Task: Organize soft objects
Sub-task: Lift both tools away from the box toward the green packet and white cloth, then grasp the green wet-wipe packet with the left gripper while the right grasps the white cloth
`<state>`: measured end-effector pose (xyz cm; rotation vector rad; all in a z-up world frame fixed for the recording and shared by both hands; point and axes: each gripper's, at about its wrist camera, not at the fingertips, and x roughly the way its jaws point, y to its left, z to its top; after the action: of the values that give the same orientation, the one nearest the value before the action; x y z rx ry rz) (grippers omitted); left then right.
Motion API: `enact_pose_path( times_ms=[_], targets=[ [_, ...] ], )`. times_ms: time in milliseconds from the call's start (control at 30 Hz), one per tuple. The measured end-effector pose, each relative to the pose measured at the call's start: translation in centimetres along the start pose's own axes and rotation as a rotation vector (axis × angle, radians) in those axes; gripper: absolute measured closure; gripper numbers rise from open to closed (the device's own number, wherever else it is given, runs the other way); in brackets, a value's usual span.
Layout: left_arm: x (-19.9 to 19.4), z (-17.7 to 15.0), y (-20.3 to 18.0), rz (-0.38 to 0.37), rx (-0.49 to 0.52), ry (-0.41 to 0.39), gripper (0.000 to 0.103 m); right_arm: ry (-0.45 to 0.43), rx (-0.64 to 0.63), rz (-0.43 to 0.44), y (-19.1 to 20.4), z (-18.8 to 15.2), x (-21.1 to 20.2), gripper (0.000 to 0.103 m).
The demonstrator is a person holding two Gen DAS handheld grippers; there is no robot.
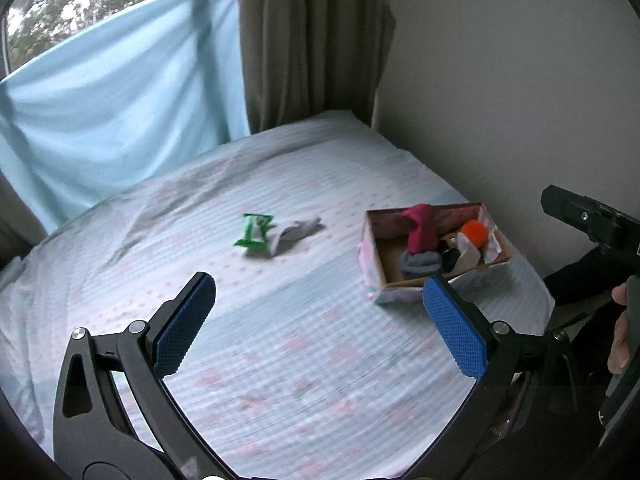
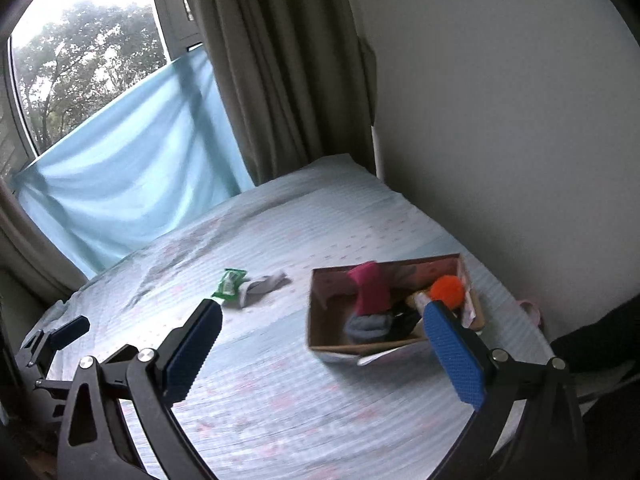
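Observation:
An open cardboard box (image 1: 374, 254) (image 2: 316, 320) sits on the bed at the right. Inside lie a pink cloth (image 1: 420, 228) (image 2: 370, 290), a rolled grey sock (image 1: 418, 264) (image 2: 368, 328), an orange pom-pom (image 1: 474, 232) (image 2: 448, 290) and something black. Left of the box, a green packet (image 1: 254, 232) (image 2: 229, 284) and a grey sock (image 1: 298, 232) (image 2: 264, 284) lie on the sheet. My left gripper (image 1: 320, 296) hangs open above the sheet, empty. My right gripper (image 2: 324, 324) is open too, its right finger in front of the box.
The bed sheet (image 1: 280, 340) is pale blue with pink marks. A wall (image 1: 500, 80) runs along the right side, a curtain (image 1: 304, 40) and a blue cloth (image 1: 120, 100) over the window stand at the back. A person's hand (image 1: 620, 332) is at the far right.

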<state>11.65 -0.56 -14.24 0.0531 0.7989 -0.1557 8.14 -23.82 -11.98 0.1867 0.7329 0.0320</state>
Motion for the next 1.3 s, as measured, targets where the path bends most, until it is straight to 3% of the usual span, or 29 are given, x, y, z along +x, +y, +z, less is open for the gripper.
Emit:
enact_pose_path(
  times_ms=[333, 600, 933, 1300],
  targets=[
    [-0.1, -1.8, 7.2, 0.031, -0.010, 0.024, 0.000, -0.012, -0.015, 0.031, 6.5, -2.7, 0.6, 0.003],
    [4.2, 0.0, 12.2, 0.039, -0.058, 0.075, 0.000, 0.021, -0.062, 0.077, 9.7, -2.7, 5.6, 0.003],
    [15.7, 4.5, 16.1, 0.022, -0.085, 0.167, 0.000, 0.054, -0.138, 0.133, 11.5, -1.1, 17.4, 0.003],
    [34.4, 6.5, 18.1, -0.037, -0.108, 0.332, 0.000, 0.105, -0.162, 0.115, 11.4, -1.9, 32.4, 0.003]
  ],
)
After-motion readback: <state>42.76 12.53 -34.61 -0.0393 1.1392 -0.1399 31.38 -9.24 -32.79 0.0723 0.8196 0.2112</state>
